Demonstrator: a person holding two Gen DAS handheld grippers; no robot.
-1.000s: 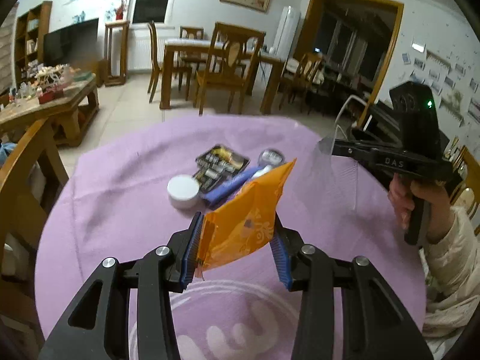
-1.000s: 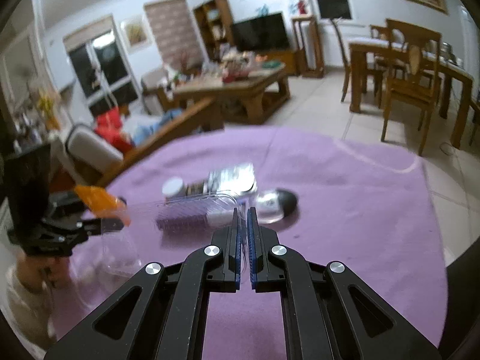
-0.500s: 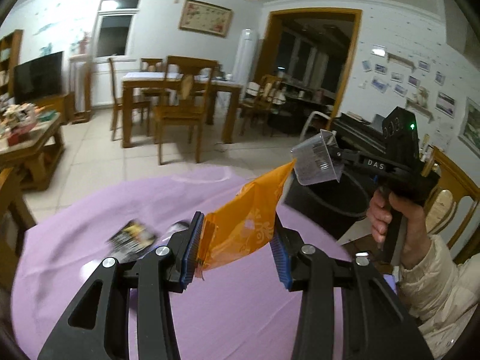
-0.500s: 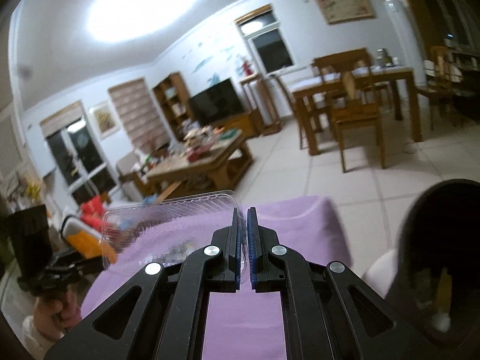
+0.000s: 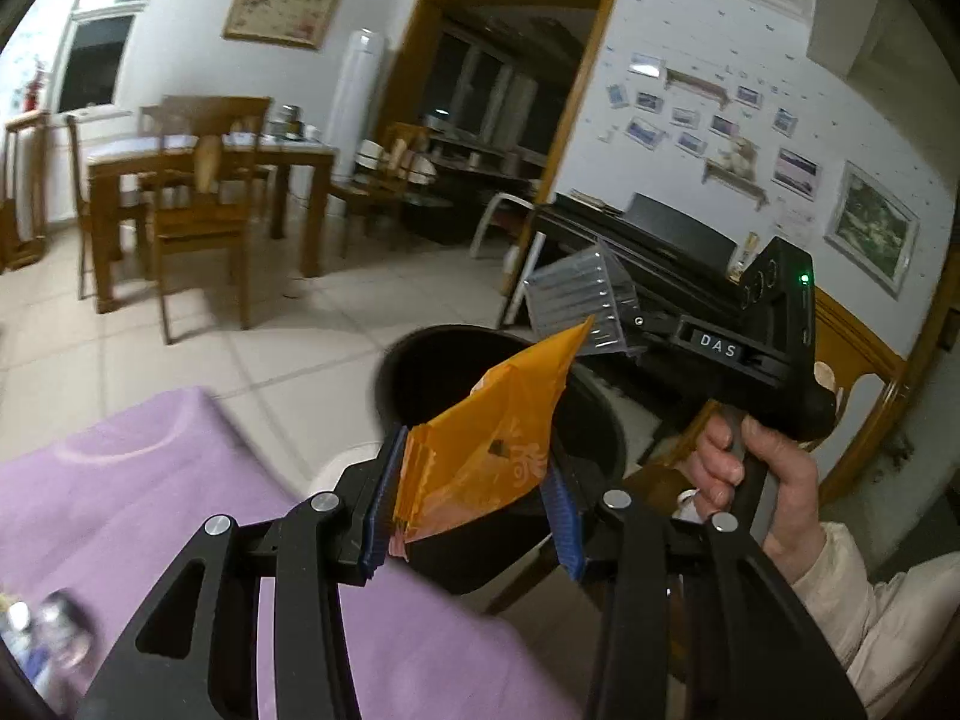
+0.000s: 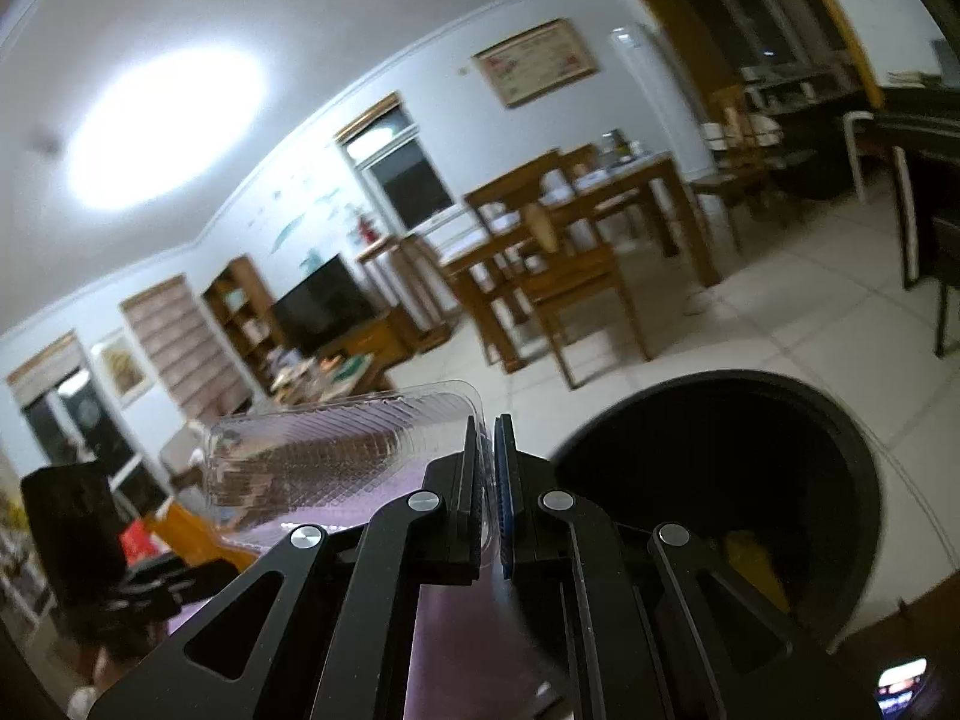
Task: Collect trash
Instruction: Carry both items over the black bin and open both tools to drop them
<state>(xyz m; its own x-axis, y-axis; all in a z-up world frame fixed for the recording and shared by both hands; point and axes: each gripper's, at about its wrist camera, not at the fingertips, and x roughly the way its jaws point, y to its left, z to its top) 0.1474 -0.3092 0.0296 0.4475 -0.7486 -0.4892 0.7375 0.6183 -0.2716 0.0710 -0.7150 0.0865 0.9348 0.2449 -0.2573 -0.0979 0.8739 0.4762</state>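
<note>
Already over the black bin [image 5: 480, 372], left gripper [image 5: 474, 504] pinches the orange wrapper [image 5: 492, 444], right gripper [image 6: 487, 498] the clear tray [image 6: 336, 450]; both unreleased.

We can read the white letters "DAS" on a small black plate on the side of the right gripper [image 5: 636, 324]. The orange bag [image 5: 486, 450] has pale signs printed on it, but we cannot read them.

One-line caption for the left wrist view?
Left gripper holds an orange wrapper over a black bin; right gripper carries a clear tray.
</note>
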